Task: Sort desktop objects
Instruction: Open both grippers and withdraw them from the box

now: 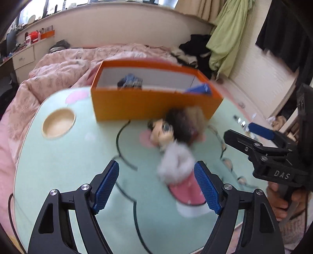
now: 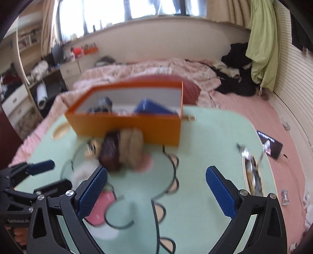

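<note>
Bedroom, mint bench (image 1: 58, 166): doll (image 1: 176, 144) lies against orange box (image 1: 148, 105), left gripper (image 1: 160, 187) wide around its legs for pickup, right gripper (image 2: 156, 193) wide, empty.

Background only: pink quilted bed (image 1: 64, 64) behind the mint-green table (image 1: 58, 166), which has a round wooden cup recess (image 1: 58, 123) at its left. Green cloth (image 1: 228, 37) hangs at right over a pile of black clothes (image 1: 197, 46). White drawer unit (image 1: 23, 58) at far left, red and orange items (image 1: 39, 36) on the shelf above it. Window (image 2: 121, 11) along the back wall. Phone (image 2: 270, 144), screen lit, lies on the pink sheet right of the table. All blurred.
</note>
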Demonstrator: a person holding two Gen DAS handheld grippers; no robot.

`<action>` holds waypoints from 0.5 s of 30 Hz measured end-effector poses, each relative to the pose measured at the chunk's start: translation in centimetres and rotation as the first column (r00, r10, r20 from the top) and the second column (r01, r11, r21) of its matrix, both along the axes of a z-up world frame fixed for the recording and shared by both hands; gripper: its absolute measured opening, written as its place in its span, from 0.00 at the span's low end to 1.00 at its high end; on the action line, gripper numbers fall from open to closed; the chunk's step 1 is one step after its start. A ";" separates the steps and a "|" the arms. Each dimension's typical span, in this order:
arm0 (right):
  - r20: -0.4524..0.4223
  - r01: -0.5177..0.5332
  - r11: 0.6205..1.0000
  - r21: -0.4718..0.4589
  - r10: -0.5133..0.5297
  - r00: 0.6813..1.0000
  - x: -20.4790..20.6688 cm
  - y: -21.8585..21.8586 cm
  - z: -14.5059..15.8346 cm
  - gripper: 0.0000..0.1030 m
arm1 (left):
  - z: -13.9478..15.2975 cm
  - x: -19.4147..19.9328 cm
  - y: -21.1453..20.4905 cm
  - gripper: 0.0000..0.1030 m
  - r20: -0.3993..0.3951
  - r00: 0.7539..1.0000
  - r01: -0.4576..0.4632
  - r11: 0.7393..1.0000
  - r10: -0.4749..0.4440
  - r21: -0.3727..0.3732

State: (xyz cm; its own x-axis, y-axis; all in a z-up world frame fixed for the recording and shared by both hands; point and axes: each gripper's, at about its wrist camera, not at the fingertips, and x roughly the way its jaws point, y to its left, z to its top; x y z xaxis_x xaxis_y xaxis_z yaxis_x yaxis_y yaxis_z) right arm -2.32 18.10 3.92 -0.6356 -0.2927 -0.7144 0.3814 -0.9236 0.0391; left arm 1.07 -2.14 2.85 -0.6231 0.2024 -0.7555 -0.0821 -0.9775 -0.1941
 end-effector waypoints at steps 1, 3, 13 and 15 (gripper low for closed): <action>0.009 0.009 1.000 0.013 -0.010 1.000 0.4 0.1 -0.7 0.98 | -0.6 0.2 0.3 0.77 0.007 1.000 -0.008 1.000 0.009 -0.026; 0.042 0.023 1.000 0.018 -0.023 0.999 1.0 0.4 -1.9 0.98 | -1.2 0.2 0.4 0.77 0.031 0.999 -0.026 0.999 0.027 -0.047; 0.100 0.014 0.996 0.086 -0.022 0.995 1.2 -0.3 -4.1 1.00 | -3.1 0.7 1.7 1.00 0.022 0.999 -0.021 0.984 0.026 -0.175; 0.097 0.016 0.996 0.086 -0.025 0.995 1.2 -0.2 -4.0 1.00 | -3.4 0.7 1.7 1.00 0.018 1.000 -0.021 0.984 0.025 -0.176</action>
